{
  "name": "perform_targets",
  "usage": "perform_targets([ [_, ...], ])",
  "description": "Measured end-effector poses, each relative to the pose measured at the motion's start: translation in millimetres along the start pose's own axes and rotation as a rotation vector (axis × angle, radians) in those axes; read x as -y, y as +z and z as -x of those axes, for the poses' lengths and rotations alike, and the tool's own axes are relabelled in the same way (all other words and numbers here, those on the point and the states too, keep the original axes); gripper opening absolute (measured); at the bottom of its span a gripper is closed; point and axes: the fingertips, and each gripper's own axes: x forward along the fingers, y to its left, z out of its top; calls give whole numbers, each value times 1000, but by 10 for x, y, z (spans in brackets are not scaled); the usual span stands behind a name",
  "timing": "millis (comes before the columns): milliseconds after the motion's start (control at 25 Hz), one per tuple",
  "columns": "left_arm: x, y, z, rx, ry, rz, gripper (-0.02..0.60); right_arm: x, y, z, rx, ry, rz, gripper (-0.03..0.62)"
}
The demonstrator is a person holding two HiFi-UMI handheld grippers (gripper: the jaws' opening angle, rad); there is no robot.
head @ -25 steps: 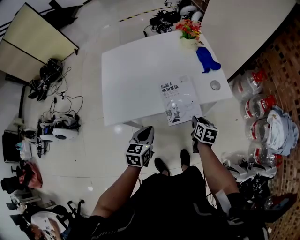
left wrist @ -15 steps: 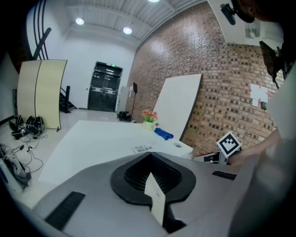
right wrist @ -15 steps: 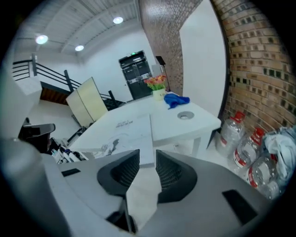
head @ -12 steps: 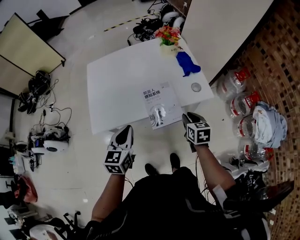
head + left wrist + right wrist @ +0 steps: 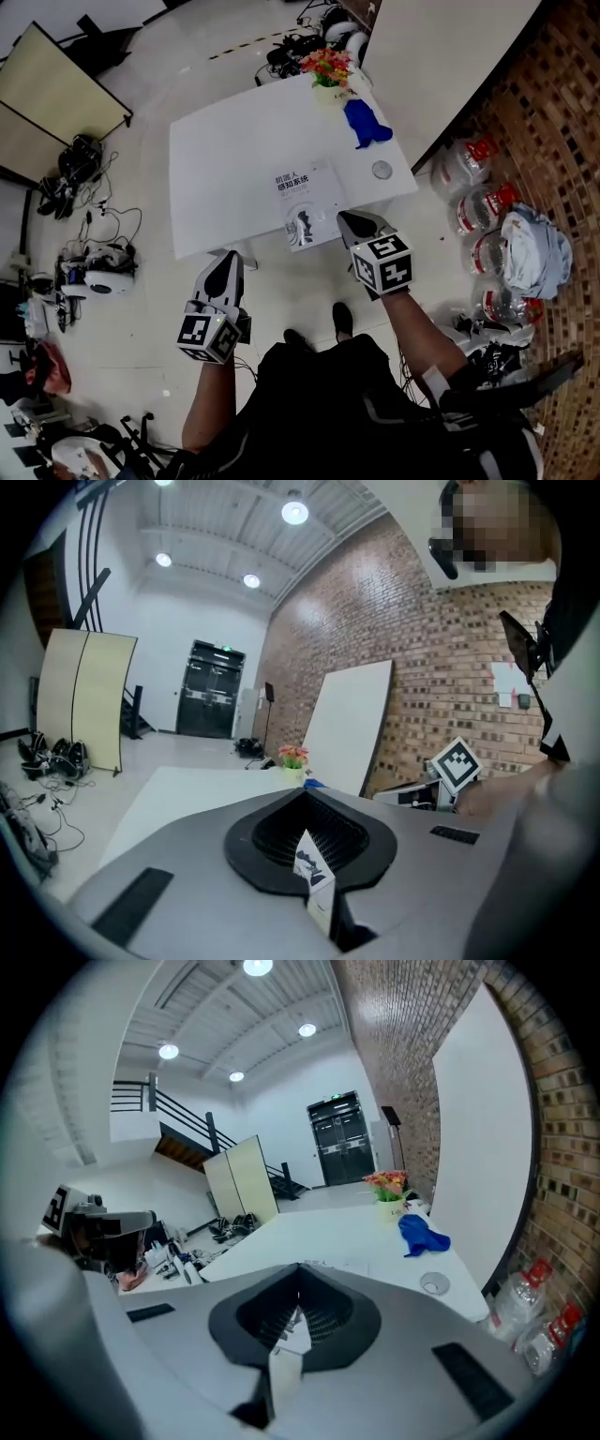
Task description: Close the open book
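The book [image 5: 302, 203] lies shut, white cover up, at the front edge of the white table [image 5: 234, 159]. Both grippers hang in the air on the near side of the table, touching nothing. My left gripper [image 5: 229, 260] is off the table's front left, its jaws pressed together and empty. My right gripper [image 5: 351, 221] is shut too, with its tip beside the book's near right corner. In the right gripper view the shut jaws [image 5: 300, 1269] point over the table, and the book's edge [image 5: 325, 1264] shows just beyond them. The left gripper view looks along shut jaws [image 5: 304, 795] across the table.
A flower pot [image 5: 326, 70], a blue cloth [image 5: 364, 122] and a small round dish [image 5: 382, 170] sit along the table's right side. Water bottles [image 5: 478, 211] and bags lie on the floor at the right. Cables and gear [image 5: 80, 169] are on the left. A brick wall stands at the right.
Both grippers have risen toward the head camera and look larger. The right one has rolled and now reaches the table's front edge beside the book. The book has not moved.
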Motion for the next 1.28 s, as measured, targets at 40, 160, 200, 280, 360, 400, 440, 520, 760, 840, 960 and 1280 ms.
perform_targets([
  [40,46,25,60,8,-5,-3,-6,-64,0,22,3,17,3,0],
  [160,160,94,324,35,-52,-4,-6,-309,-3,109,16,37,3,0],
  [200,181,112,442,44,-68,-4,-5,-411,9,151,25,35,2,0],
  [280,194,107,721,51,-73,-24,-6,-647,36,275,43,23,25,0],
  [360,182,63,1024,53,-68,-57,-5,-924,73,437,70,20,53,0],
  [400,176,43,1179,60,-70,-57,-5,-1074,93,528,88,24,56,0],
  [440,176,22,1339,68,-74,-48,-5,-1233,102,625,105,31,56,0],
  [520,201,-38,1679,78,-83,-39,-6,-1576,63,828,132,51,59,0],
  [760,382,-231,2501,84,-158,-36,-5,-2392,-153,1345,165,47,59,0],
  [840,500,-281,2727,79,-175,-17,-5,-2592,-249,1558,159,46,69,0],
  [960,743,-277,2993,92,-198,-33,-5,-2770,-332,1938,170,37,111,0],
  [1280,1653,-370,3497,101,-216,-61,-6,-2822,-671,2981,228,65,155,0],
])
